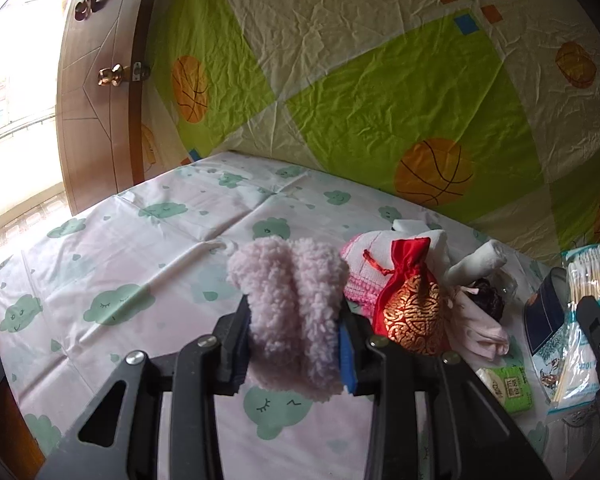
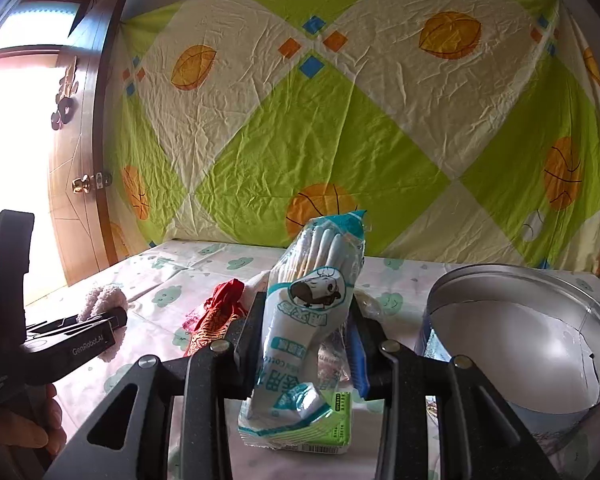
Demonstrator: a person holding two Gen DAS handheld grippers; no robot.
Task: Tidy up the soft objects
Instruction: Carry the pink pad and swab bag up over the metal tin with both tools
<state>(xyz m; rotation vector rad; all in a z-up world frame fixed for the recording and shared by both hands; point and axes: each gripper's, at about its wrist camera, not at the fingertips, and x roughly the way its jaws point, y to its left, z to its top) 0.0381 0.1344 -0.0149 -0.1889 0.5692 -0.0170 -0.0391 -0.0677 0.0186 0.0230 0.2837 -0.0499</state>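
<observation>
My left gripper [image 1: 296,340] is shut on a fluffy pale pink sock [image 1: 292,304] and holds it above the table. To its right lies a pile of soft things: a red and gold drawstring pouch [image 1: 412,312], a pink and white knit cloth [image 1: 364,268], a rolled white cloth [image 1: 480,264] and pale pink fabric [image 1: 480,328]. My right gripper [image 2: 308,344] is shut on a plastic bag of cotton swabs [image 2: 316,304], held upright. The left gripper [image 2: 104,322] with the sock [image 2: 102,300] also shows in the right wrist view, at the left.
A round metal tin [image 2: 516,344] stands open at the right. A green tissue pack [image 2: 336,420] lies under the swab bag. A dark blue box [image 1: 548,312] sits at the table's right. The cloud-print tablecloth [image 1: 140,264] covers the table; a sheet [image 2: 340,140] hangs behind.
</observation>
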